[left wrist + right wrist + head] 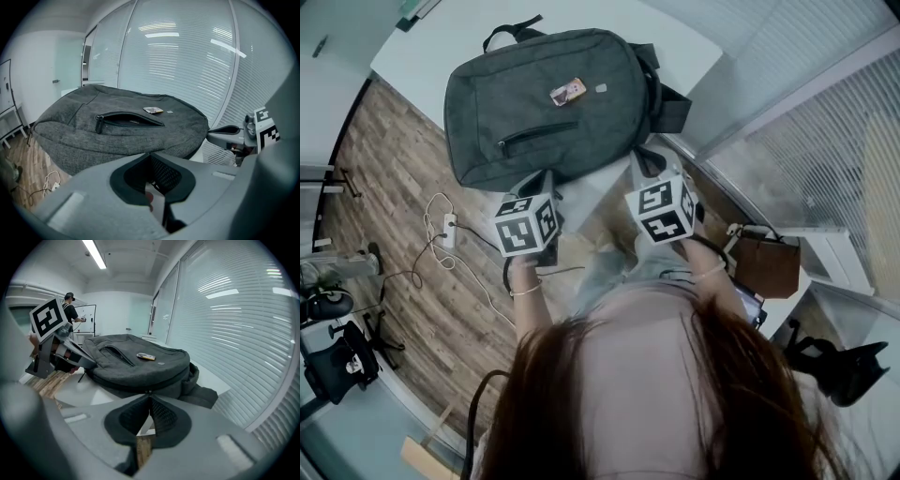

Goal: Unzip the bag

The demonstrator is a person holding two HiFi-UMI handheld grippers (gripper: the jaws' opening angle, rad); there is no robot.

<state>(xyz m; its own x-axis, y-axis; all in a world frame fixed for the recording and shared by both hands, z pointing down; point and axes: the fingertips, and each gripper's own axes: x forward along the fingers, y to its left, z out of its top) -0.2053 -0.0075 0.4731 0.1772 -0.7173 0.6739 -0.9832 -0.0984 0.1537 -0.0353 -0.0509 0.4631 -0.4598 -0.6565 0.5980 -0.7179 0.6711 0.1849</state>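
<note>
Hovering at the bag's (548,103) six o'clock, left gripper (150,155) and right gripper (149,393) pressed together, empty; front pocket (129,119) seemingly gaping already.

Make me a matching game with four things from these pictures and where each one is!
Things:
1 backpack
2 tag
3 handbag
4 power strip

Places:
A on the wooden floor, with cables
B lying flat on the white table
C far right in the head view
D on the backpack's front

Pairs: 1-B, 2-D, 3-C, 4-A
</note>
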